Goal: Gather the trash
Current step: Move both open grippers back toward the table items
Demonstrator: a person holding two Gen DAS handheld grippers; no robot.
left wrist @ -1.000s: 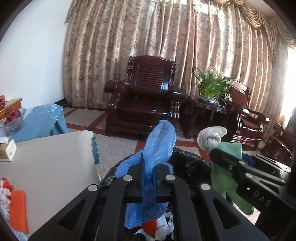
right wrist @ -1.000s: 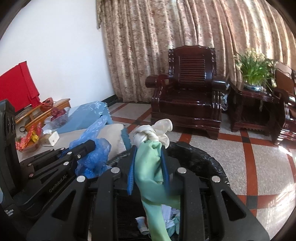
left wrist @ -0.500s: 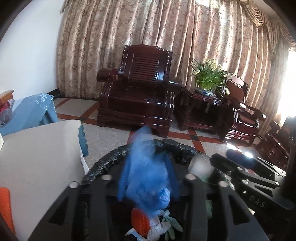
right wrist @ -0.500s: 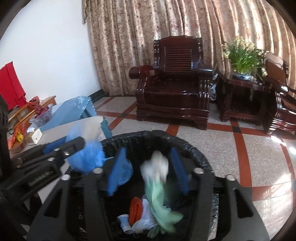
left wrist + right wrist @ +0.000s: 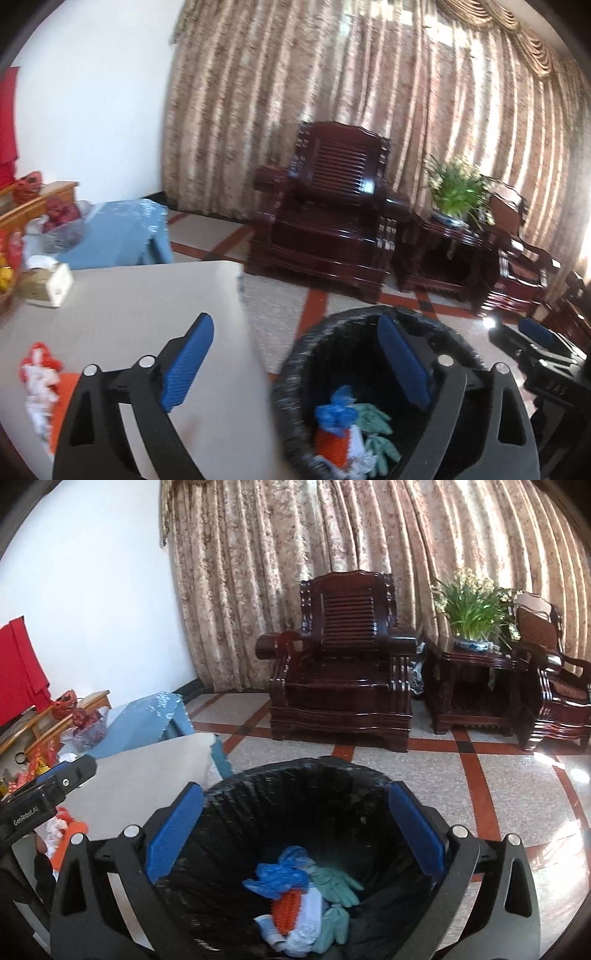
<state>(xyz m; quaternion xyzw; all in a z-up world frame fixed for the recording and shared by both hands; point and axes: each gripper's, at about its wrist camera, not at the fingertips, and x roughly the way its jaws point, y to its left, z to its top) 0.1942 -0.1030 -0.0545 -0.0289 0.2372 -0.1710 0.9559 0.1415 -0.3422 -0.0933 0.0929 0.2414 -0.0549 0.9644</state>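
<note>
A bin lined with a black bag (image 5: 295, 775) stands on the floor beside the table; it also shows in the left wrist view (image 5: 295, 369). Inside lie a blue glove (image 5: 277, 873), a green glove (image 5: 334, 880) and orange trash (image 5: 288, 910). My right gripper (image 5: 295, 827) is open and empty above the bin. My left gripper (image 5: 295, 362) is open and empty, straddling the table edge and the bin's left rim. Red-and-white and orange trash (image 5: 37, 380) lies on the table (image 5: 147, 295) at the left.
A small box (image 5: 51, 282) and a fruit bowl (image 5: 62, 225) sit at the table's far left. A dark wooden armchair (image 5: 343, 679), a side table with a plant (image 5: 476, 664) and another chair stand by the curtain. Tiled floor lies to the right.
Both grippers opened and dropped the blue and green gloves into the bin. The left gripper has swung left toward the table.
</note>
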